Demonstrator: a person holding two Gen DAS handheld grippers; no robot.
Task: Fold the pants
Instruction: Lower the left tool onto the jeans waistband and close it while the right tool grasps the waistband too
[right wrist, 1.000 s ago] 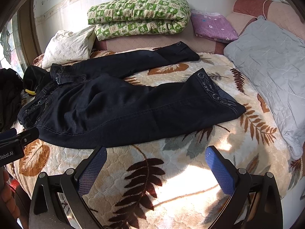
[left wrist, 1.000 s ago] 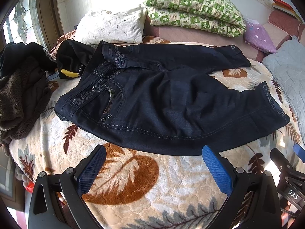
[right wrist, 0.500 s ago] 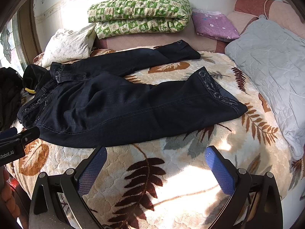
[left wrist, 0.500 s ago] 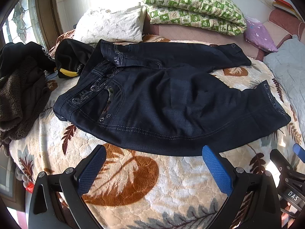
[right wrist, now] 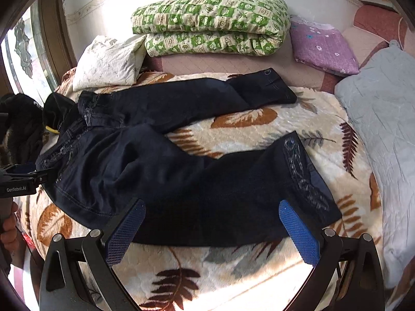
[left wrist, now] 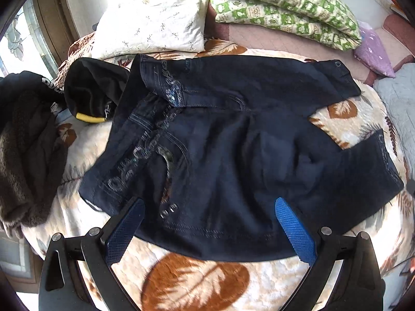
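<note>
Dark navy pants point(left wrist: 233, 155) lie spread on a leaf-patterned bed blanket point(left wrist: 197, 282), waist to the left, two legs running right. In the right wrist view the pants point(right wrist: 181, 181) show both legs, the near hem embroidered. My left gripper point(left wrist: 207, 223) is open, its blue pads over the near edge of the pants by the hip pocket. My right gripper point(right wrist: 211, 229) is open over the near leg's lower edge, close to the hem. Neither holds anything. The left gripper's body point(right wrist: 18, 181) shows at the left edge of the right wrist view.
A black garment with a yellow trim point(left wrist: 88, 98) and a brown fleece point(left wrist: 23, 160) lie left of the waist. A white pillow point(left wrist: 153, 26), green folded quilt point(right wrist: 210, 23), purple pillow point(right wrist: 324, 49) and grey quilt point(right wrist: 384, 134) line the back and right.
Both grippers have moved forward and down toward the pants; their pads now overlap the pants' near edge. The pants have not moved.
</note>
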